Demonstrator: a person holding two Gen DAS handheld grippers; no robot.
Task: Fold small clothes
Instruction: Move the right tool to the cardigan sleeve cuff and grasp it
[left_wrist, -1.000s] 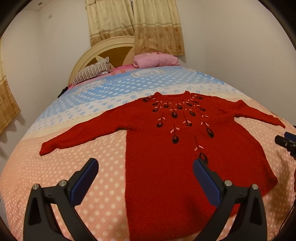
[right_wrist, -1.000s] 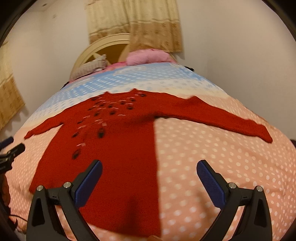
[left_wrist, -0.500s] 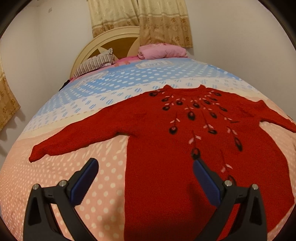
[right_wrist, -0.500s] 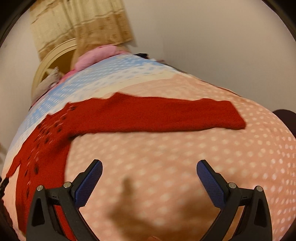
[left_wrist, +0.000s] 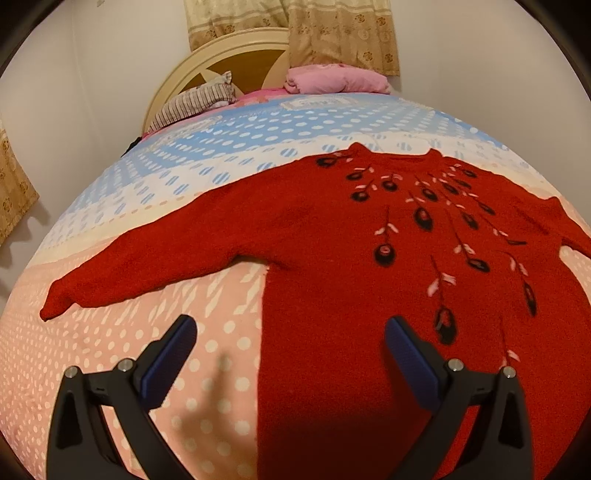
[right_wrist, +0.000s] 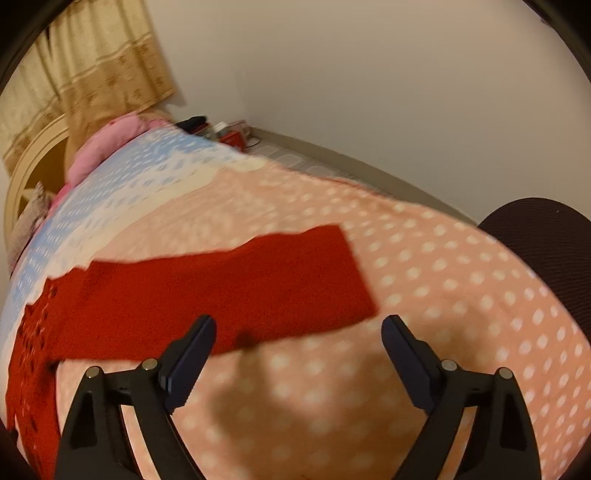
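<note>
Sweater (left_wrist: 332, 229) first: it lies flat and face up on the bed (left_wrist: 110, 332), red knit with dark flower motifs across the chest, both sleeves spread straight out to the sides. I see no fold in it anywhere, so I judge the folding has not begun; every fold is left to do, sleeves in, then the body.

Left sleeve (left_wrist: 147, 266) runs out across the pink dotted cover, its cuff well apart from the bed's edge. Right sleeve (right_wrist: 229, 288) shows in my right view as a long red band, its square cuff (right_wrist: 351, 273) lying flat on the cover; the picture there is blurred, so finer detail I cannot give.

My left gripper (left_wrist: 290, 354) hangs over the body's left side edge, its fingers spread wide and holding nothing; one finger is above bare cover, the other above the red knit. My right gripper (right_wrist: 299, 350) is likewise wide open and empty, low over the cover just beside the right sleeve, near the cuff end. Neither touches the cloth, as far as I can tell.

A likely first step, in my judgement, is taking that right cuff and carrying the sleeve across the chest.
</note>
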